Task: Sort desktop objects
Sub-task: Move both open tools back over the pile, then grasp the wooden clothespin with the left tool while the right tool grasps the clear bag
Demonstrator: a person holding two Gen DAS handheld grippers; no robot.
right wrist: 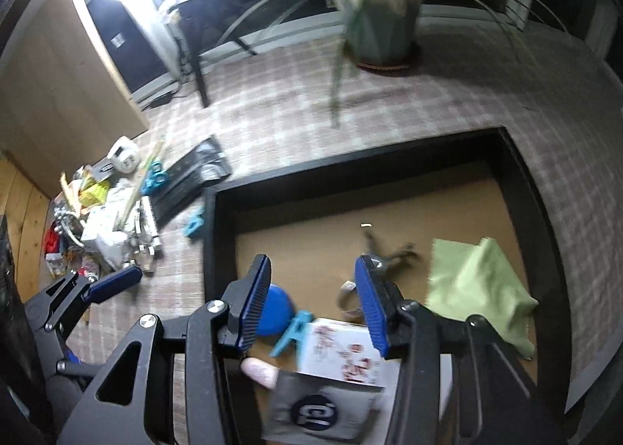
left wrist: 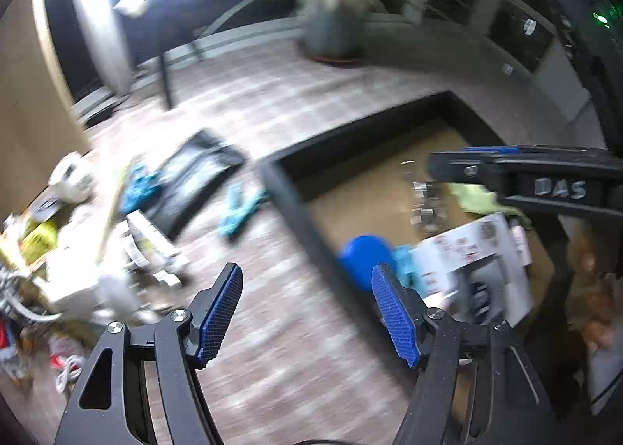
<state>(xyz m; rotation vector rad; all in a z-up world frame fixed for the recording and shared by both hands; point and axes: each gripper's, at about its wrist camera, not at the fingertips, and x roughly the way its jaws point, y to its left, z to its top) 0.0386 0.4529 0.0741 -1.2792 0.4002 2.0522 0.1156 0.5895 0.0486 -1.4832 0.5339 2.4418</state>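
Note:
A black-rimmed tray [right wrist: 213,234] with a brown floor lies on the checked cloth. In it are a blue disc [right wrist: 277,310], a teal clip [right wrist: 290,334], a white box [right wrist: 342,351], a grey packet [right wrist: 319,412], a metal clip [right wrist: 383,256] and a green cloth [right wrist: 477,281]. My right gripper [right wrist: 313,299] is open and empty above them. My left gripper [left wrist: 307,312] is open and empty over the cloth just left of the tray rim [left wrist: 284,188]. The right gripper [left wrist: 518,176] crosses the left wrist view above the tray.
A pile of loose objects [right wrist: 113,211] sits at the left: a white gadget [right wrist: 124,159], teal scissors [right wrist: 153,176], a black packet [right wrist: 190,180], a teal clip [right wrist: 193,225]. A potted plant [right wrist: 379,13] stands at the back. A wooden panel [right wrist: 50,94] is at left.

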